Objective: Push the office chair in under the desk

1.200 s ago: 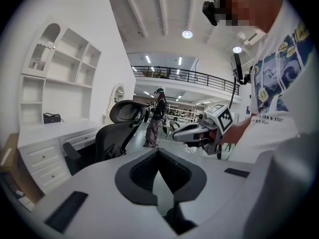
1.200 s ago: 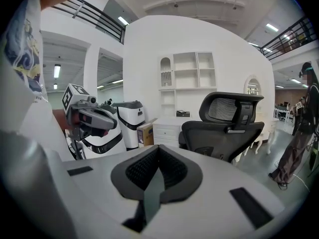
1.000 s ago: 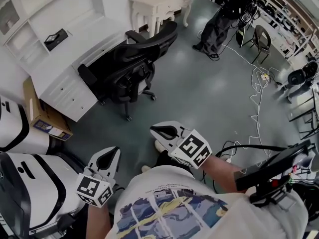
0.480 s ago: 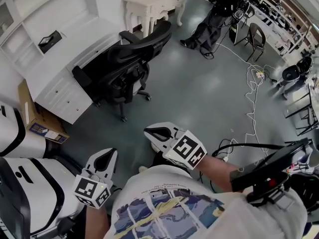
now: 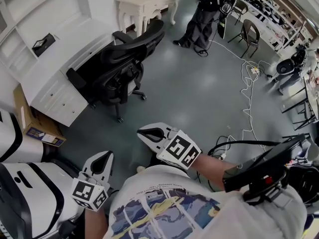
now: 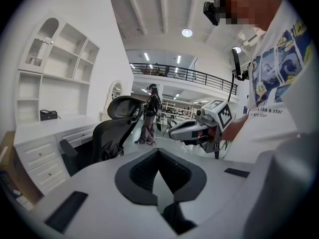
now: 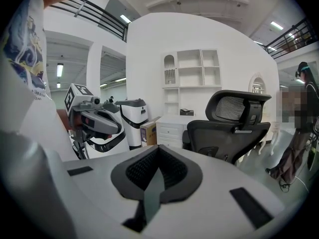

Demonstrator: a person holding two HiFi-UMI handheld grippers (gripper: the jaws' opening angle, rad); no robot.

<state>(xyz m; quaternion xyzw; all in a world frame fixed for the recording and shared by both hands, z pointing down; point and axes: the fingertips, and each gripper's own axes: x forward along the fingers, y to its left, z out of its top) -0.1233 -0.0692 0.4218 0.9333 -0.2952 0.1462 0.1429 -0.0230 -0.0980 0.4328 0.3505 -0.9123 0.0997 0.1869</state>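
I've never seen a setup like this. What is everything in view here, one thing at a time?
office chair: one, black, at the desk's front, far from both grippers
desk with shelves: one, white, upper left
small device: one, black, on the desk top
cardboard box: one, brown, on the floor beside the desk's drawers
ornate table: one, cream, beyond the chair
standing person: one, dark clothes, top centre
cables: several, white and black, on the floor at right
machine: one, white with black trim, lower left
left gripper: one, white, lower left, fingers shut, empty
right gripper: one, white, bottom centre, fingers shut, empty
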